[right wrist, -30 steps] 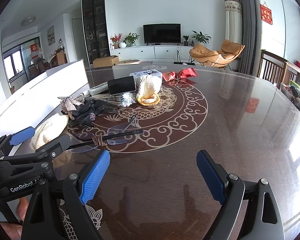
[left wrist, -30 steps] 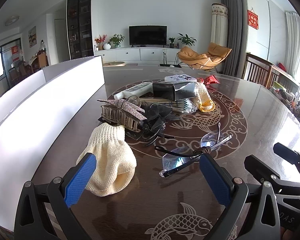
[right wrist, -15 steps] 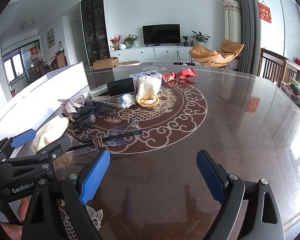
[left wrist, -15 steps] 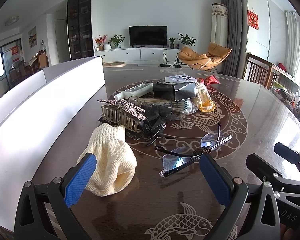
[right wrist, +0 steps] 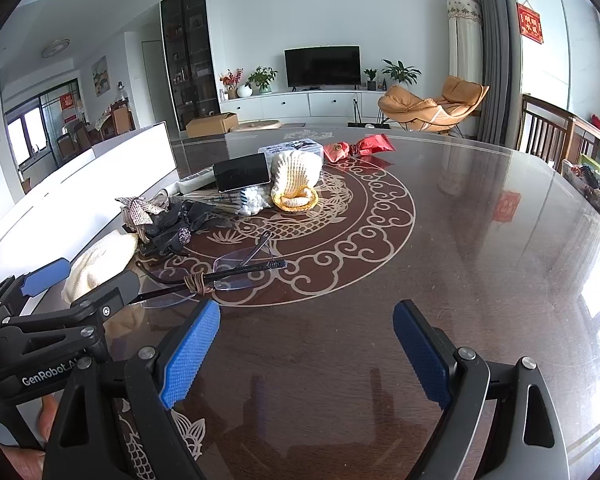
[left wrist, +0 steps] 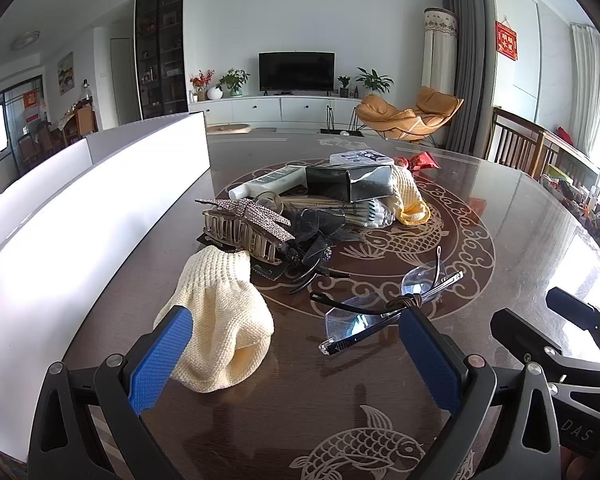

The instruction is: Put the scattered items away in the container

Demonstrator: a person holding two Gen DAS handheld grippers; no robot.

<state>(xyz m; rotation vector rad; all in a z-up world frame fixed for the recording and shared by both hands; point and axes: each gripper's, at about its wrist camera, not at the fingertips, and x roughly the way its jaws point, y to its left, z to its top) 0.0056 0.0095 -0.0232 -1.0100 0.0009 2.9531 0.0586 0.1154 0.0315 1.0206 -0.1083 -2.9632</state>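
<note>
A long white container [left wrist: 80, 216] stands along the table's left side. Scattered beside it lie a cream knit glove [left wrist: 220, 312], a rhinestone hair claw [left wrist: 244, 224], black hair accessories [left wrist: 316, 240], clear glasses [left wrist: 384, 304], a white tube [left wrist: 268, 180], a black box [left wrist: 348, 184] and a second knit glove [left wrist: 410, 200]. My left gripper [left wrist: 296, 356] stands open just short of the cream glove and the glasses, holding nothing. My right gripper [right wrist: 306, 344] hovers open over bare tabletop, right of the glasses [right wrist: 228, 272]; the left gripper [right wrist: 88, 284] shows beside it.
A red packet [right wrist: 358, 146] and a clear plastic box [right wrist: 296, 148] lie at the pile's far end. The dark round table [right wrist: 460, 260] carries a fish and cloud inlay. Wooden chairs [right wrist: 548, 136] stand at its right edge.
</note>
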